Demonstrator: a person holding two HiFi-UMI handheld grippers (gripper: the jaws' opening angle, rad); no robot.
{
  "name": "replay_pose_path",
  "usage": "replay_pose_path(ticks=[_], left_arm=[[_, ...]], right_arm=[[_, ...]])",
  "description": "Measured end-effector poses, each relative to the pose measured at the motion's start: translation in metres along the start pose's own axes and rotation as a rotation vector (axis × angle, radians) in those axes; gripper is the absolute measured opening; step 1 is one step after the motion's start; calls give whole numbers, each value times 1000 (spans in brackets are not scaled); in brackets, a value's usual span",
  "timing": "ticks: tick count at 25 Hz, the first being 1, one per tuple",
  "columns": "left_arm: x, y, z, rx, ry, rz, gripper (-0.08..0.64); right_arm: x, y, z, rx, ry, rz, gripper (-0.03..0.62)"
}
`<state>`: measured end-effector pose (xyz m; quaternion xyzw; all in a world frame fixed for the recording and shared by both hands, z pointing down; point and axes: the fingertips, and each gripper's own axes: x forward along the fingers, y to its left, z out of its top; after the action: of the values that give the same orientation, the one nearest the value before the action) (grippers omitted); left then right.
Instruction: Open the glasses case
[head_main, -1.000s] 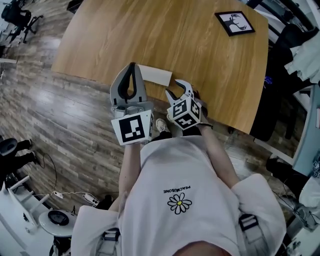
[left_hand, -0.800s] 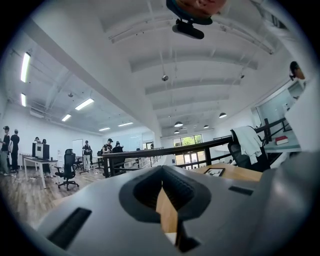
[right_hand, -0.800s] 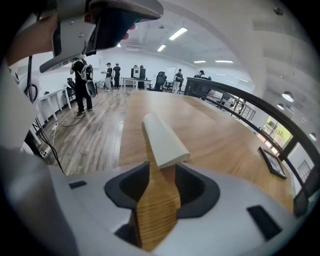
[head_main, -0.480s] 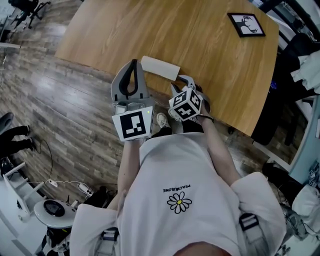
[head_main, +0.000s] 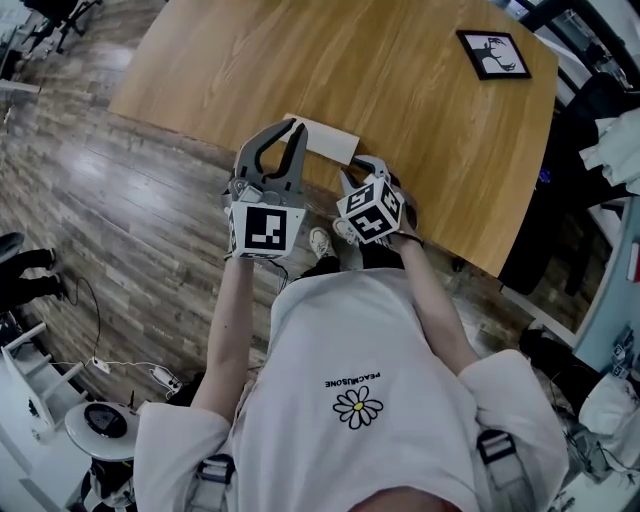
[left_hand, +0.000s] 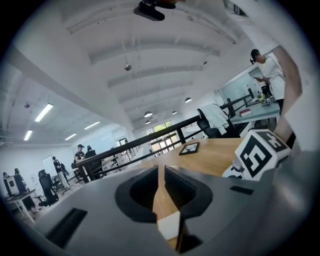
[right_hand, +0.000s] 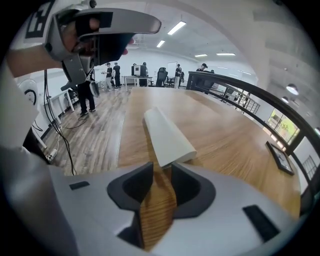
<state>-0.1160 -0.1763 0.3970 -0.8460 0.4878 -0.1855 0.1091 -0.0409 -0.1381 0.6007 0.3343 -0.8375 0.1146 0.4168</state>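
Glasses case (head_main: 328, 146) lies closed near the worktop's (head_main: 420, 110) front edge. Left hand-held gripper (left_hand: 160, 170), jaws just opening to a narrow slit, holds nothing, white case showing through. Right hand-held gripper (right_hand: 162, 167), jaws apart and just closing in, sits at the case's end, not yet pinching

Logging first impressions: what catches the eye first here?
A white case lies closed at the table's near edge. The left gripper, jaws just opening, and the right gripper, jaws just closing, point at its ends, with nothing gripped. A framed picture sits at the far right corner.
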Motion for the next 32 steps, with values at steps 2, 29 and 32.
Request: replay_pose_path(ticks=[2, 29, 32], left_arm=[[1, -8, -11, -12, 12, -39, 49], [59, -114, -141, 687, 357, -815, 242], [59, -114, -141, 684, 366, -820, 238]], right_arm=[[0, -3, -1, 16, 1, -3, 117], [1, -5, -2, 75, 3, 5, 66], [1, -5, -1, 80, 2, 15, 65]])
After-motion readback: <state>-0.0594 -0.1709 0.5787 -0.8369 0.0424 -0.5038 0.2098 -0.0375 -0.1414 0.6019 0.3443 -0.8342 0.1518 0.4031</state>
